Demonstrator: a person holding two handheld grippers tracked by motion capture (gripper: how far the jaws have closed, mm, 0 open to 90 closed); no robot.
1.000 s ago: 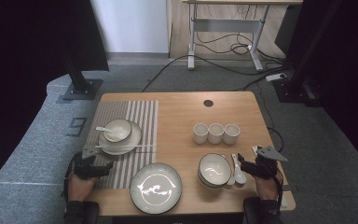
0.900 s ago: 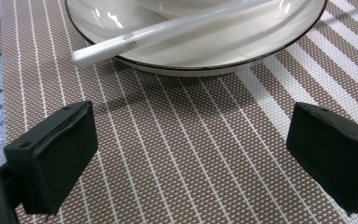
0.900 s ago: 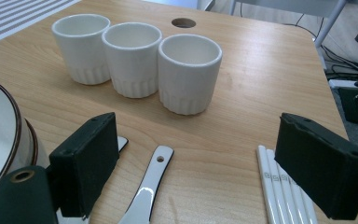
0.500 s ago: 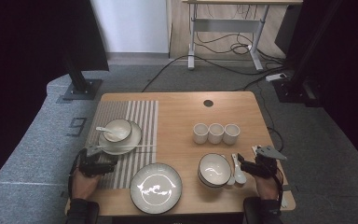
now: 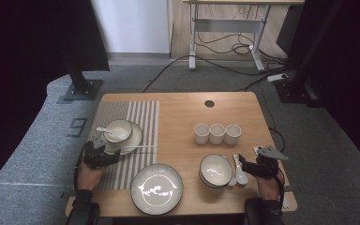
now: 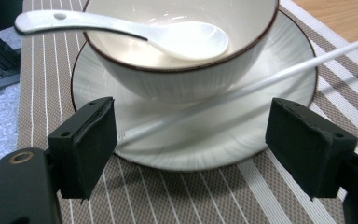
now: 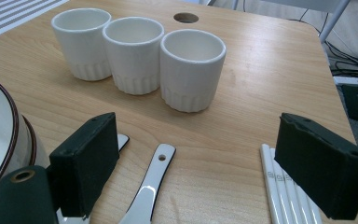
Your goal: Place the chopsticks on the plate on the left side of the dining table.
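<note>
A white bowl [image 5: 118,131] with a brown rim holds a white spoon [image 6: 168,37] and stands on a ribbed saucer [image 6: 279,51] on the striped placemat [image 5: 140,117]. A white chopstick [image 6: 261,81] lies across the saucer. My left gripper [image 5: 111,153] [image 6: 191,140] is at the saucer's near edge. It is open and its jaws have just been closing; the chopstick's near end and the saucer's rim lie between the pads, untouched. My right gripper [image 5: 244,164] [image 7: 205,158] hovers open over a white spoon [image 7: 144,196] with nothing held.
Three white cups [image 5: 217,133] [image 7: 135,53] stand in a row mid-table. A second bowl [image 5: 215,171] sits left of the right gripper, with white chopsticks [image 7: 284,191] to its right. A large patterned plate [image 5: 157,188] lies at the front edge. A round hole [image 5: 209,103] is in the tabletop.
My left gripper has moved away from the person toward the saucer, and its jaws have narrowed a little. The right gripper has stayed where it was.
</note>
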